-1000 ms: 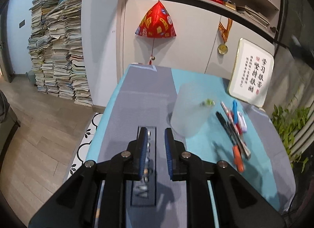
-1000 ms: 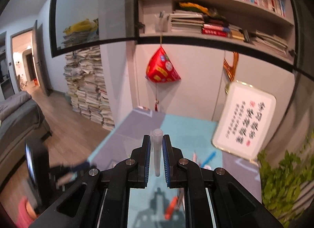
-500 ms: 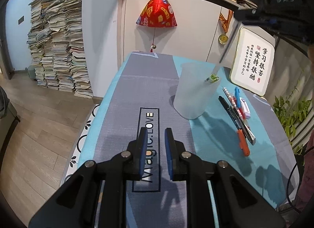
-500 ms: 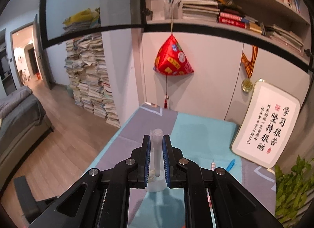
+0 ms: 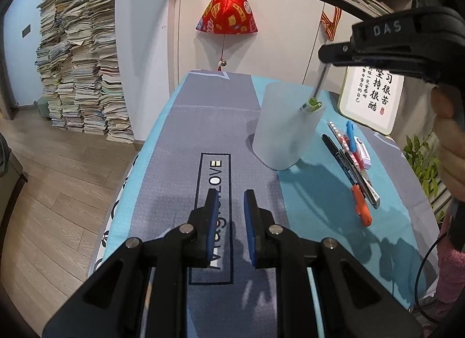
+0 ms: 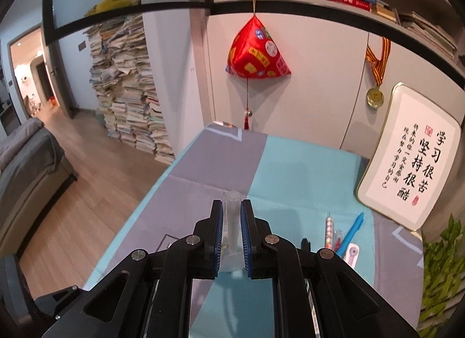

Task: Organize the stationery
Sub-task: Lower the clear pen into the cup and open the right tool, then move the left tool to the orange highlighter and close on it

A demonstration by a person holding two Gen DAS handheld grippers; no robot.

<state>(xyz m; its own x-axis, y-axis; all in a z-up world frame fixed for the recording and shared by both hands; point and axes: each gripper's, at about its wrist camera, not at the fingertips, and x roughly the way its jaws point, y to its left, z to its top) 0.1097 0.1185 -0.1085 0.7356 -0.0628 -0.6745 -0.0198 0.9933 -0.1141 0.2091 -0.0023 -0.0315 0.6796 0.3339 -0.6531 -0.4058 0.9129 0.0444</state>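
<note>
The right gripper (image 5: 322, 57), jaws clamped on a clear pen (image 5: 317, 87), holds it steeply so its tip enters the frosted cup (image 5: 283, 134) on the desk (image 5: 180, 140), while the left gripper (image 5: 230, 221) hovers closed and empty.

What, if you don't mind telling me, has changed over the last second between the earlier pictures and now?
The right hand-held gripper, shut on a clear pen, has come down until the pen's lower end sits at the frosted cup's rim. Nothing was taken hold of or let go. The left hand-held gripper stays shut and empty, and the pens on the table lie as before.
</note>
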